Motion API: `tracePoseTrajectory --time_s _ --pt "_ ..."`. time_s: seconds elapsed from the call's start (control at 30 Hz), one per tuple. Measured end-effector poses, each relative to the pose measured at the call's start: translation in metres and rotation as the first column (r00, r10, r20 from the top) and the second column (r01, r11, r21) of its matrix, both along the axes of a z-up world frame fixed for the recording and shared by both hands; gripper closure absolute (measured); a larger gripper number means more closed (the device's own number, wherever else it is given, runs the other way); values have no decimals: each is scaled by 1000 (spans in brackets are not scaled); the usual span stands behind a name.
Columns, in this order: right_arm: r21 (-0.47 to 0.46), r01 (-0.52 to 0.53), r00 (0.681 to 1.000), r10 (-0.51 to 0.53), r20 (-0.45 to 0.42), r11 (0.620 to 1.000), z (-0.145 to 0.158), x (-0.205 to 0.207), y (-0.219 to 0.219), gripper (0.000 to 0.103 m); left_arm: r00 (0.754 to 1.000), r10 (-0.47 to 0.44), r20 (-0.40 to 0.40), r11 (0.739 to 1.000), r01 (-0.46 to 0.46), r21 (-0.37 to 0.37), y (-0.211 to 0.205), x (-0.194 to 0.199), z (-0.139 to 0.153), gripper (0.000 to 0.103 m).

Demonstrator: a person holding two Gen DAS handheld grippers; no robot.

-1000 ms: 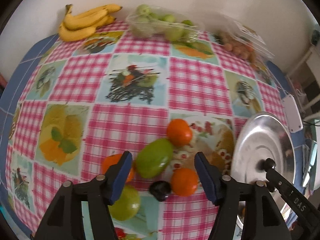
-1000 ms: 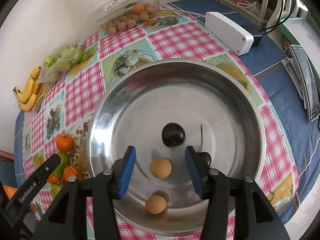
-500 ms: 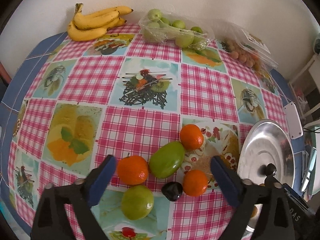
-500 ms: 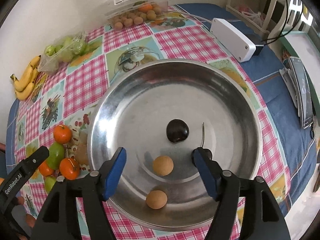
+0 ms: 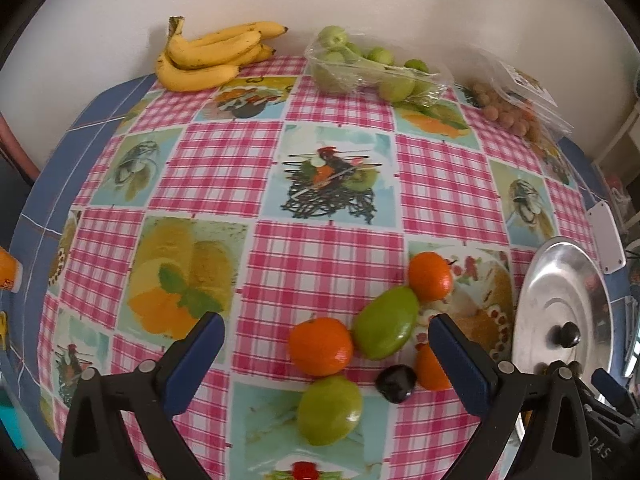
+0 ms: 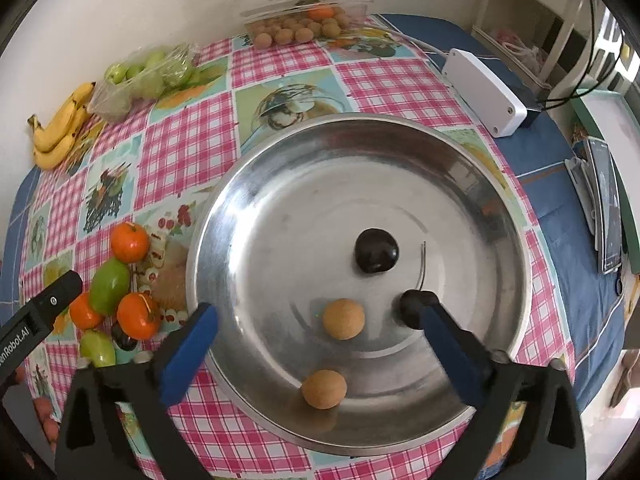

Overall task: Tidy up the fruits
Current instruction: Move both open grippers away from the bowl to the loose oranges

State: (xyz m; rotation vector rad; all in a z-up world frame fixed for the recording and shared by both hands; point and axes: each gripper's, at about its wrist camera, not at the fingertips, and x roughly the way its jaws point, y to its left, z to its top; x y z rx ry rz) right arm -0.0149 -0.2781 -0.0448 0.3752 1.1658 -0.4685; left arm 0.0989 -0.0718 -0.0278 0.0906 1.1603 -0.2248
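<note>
Both sets of jaws have spread since a second ago: left gripper [image 5: 326,340] wide over loose fruit, right gripper [image 6: 318,326] opening, empty, above the metal bowl [image 6: 280,184].

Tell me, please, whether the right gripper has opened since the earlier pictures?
Yes. The right gripper is opening: its fingers now stand far apart, spreading outward from the tan fruit on the steel plate, which they framed closely before. Nothing is gripped.

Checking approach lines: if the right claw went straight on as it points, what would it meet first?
Probably the tan round fruit in the steel plate, lying between the opening jaws of the right claw; depth is uncertain.
</note>
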Motion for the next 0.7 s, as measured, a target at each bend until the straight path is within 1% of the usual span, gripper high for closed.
tracePoseTrajectory --time_s 0.1,0.3,0.47,0.7 --pt "-3 -4 1000 4 -9 1000 -1 1 3 0 1000 -2 11 1000 2 5 6 1 0 0" --pt "-2 -20 1000 20 -20 1000 -1 1 8 0 1000 18 1 1000 -18 19 20 5 -2 0" --pt "0 -58 998 58 -16 998 1 6 17 0 999 33 12 999 -34 32 30 5 -2 0" --pt "20 -118 993 118 -6 993 2 10 40 0 998 70 -6 996 -70 50 49 7 -5 0"
